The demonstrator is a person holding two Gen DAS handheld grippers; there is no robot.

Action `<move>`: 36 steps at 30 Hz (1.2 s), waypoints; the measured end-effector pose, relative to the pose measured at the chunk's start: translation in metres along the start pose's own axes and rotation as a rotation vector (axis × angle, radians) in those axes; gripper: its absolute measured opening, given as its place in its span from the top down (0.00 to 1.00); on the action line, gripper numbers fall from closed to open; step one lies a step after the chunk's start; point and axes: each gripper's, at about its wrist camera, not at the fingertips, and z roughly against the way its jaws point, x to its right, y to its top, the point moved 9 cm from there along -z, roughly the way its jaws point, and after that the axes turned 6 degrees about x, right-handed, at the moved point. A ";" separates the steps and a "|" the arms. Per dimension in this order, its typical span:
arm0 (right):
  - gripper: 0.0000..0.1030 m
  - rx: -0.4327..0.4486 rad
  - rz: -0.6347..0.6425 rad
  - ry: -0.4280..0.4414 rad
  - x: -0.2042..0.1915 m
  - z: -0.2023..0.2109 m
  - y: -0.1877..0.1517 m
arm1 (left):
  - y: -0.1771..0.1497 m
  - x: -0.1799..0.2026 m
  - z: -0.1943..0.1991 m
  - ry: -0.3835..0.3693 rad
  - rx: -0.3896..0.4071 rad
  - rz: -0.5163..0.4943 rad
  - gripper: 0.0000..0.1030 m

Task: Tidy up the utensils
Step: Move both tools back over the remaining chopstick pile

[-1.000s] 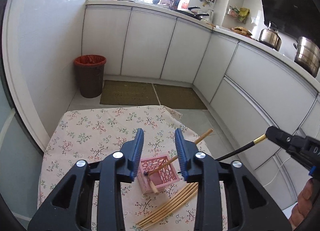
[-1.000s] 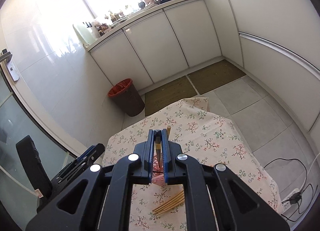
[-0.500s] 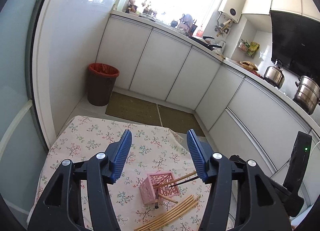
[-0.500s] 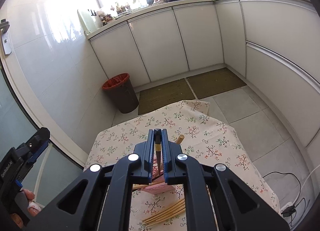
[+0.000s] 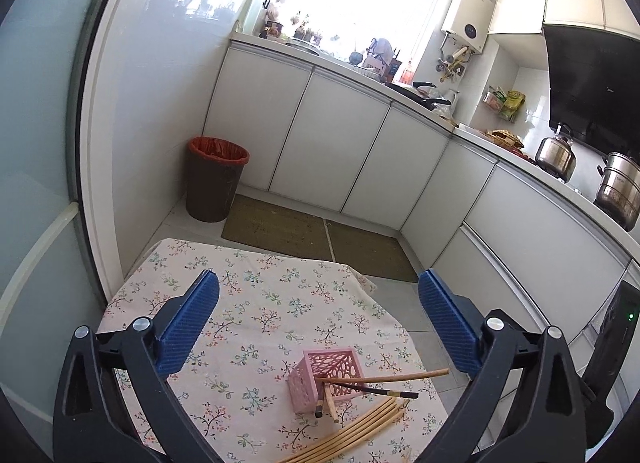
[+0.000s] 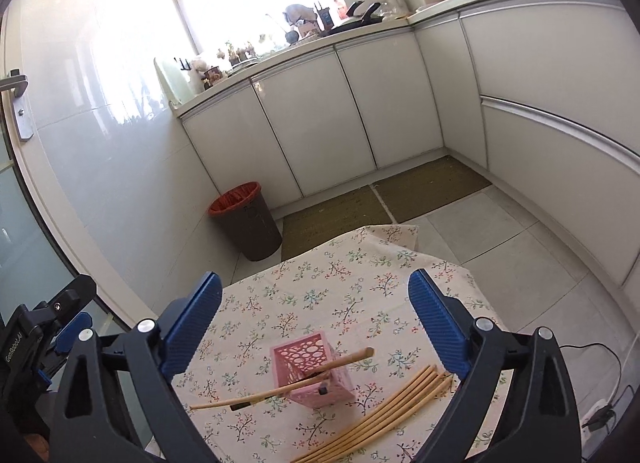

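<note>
A pink perforated holder [image 5: 326,381] [image 6: 314,373] stands on the floral tablecloth [image 5: 256,303] [image 6: 340,287]. A tan chopstick [image 5: 396,377] [image 6: 340,363] and a dark chopstick [image 5: 372,389] [image 6: 240,406] poke through it at a slant. Several loose tan chopsticks [image 5: 352,433] [image 6: 384,413] lie on the cloth beside the holder. My left gripper [image 5: 318,323] is open wide and empty, above the holder. My right gripper [image 6: 316,319] is open wide and empty, also above it.
A brown bin with a red liner [image 5: 216,179] [image 6: 246,221] stands on the floor beyond the table. White cabinets [image 5: 340,147] run along the back and right. Floor mats [image 5: 304,229] lie before them. Pots [image 5: 618,191] sit on the counter.
My right gripper opened and let the dark chopstick drop into the pink holder. My left gripper opened wider and drew back and up from the holder.
</note>
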 end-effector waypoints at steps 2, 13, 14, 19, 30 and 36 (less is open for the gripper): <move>0.08 0.004 -0.007 -0.015 0.010 0.005 -0.002 | -0.002 0.003 0.000 -0.002 -0.004 -0.014 0.07; 0.07 -0.078 -0.075 -0.125 0.090 0.045 -0.063 | -0.047 0.019 0.001 -0.080 -0.136 -0.053 0.07; 0.07 -0.094 -0.092 -0.134 0.099 0.049 -0.071 | -0.056 0.021 0.001 -0.087 -0.167 -0.058 0.07; 0.07 -0.181 -0.207 -0.155 0.144 0.059 -0.112 | -0.111 0.041 0.019 -0.148 -0.274 -0.153 0.07; 0.07 -0.112 -0.429 -0.414 0.273 0.101 -0.158 | -0.248 0.162 -0.011 -0.295 -0.508 -0.691 0.07; 0.07 -0.019 -0.381 -0.438 0.295 0.118 -0.144 | -0.303 0.183 -0.083 -0.296 -0.692 -0.761 0.07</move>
